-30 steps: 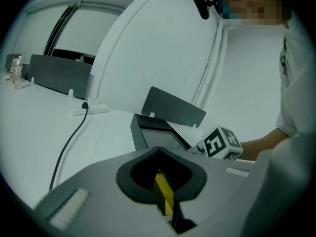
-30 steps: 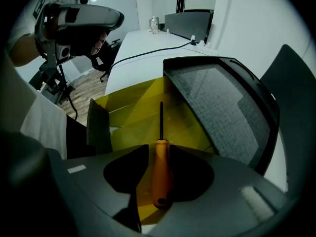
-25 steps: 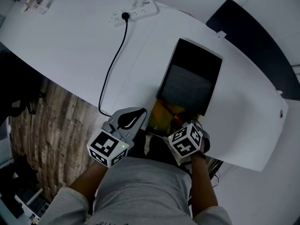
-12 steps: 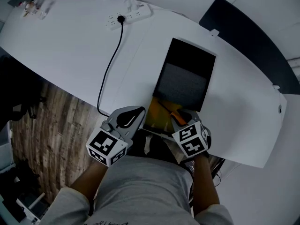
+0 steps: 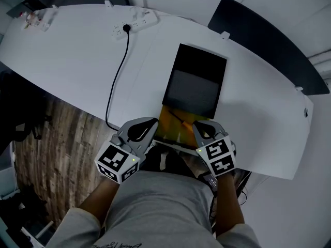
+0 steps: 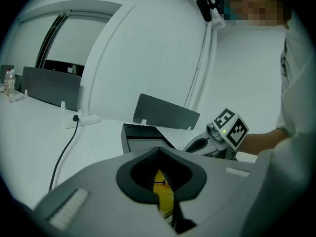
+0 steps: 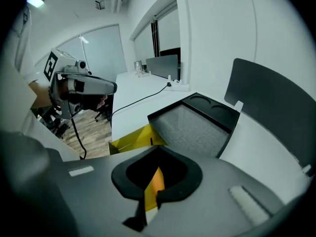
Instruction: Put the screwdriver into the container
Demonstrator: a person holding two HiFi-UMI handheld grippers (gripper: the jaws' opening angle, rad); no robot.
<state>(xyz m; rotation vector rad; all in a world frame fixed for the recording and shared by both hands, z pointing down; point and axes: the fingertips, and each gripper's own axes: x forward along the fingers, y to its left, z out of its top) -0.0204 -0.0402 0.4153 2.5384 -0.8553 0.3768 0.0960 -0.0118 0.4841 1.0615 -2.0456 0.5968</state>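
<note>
The black container (image 5: 201,59), with a grey mat inside, lies on the white table (image 5: 77,50). A yellow box (image 5: 168,122) sits at its near end. My right gripper (image 5: 200,128) is over the box's right side. Its jaws have just been closing and are now shut on the screwdriver's orange handle (image 7: 155,180). The black shaft (image 5: 180,119) slants up-left over the yellow box. My left gripper (image 5: 147,132) is at the box's left side, its jaws shut with the yellow edge (image 6: 163,194) between them. The container (image 7: 197,125) lies just beyond the right jaws.
A white power strip (image 5: 133,22) with a black cable (image 5: 116,81) lies at the table's far left. A dark divider panel (image 5: 264,40) stands behind the container. Wooden floor (image 5: 46,133) shows past the table's near edge. Small bottles (image 5: 36,17) stand at the far corner.
The right gripper has risen and shut on the orange handle, and the screwdriver now shows above the yellow box. The left gripper has lifted slightly at the box's left side.
</note>
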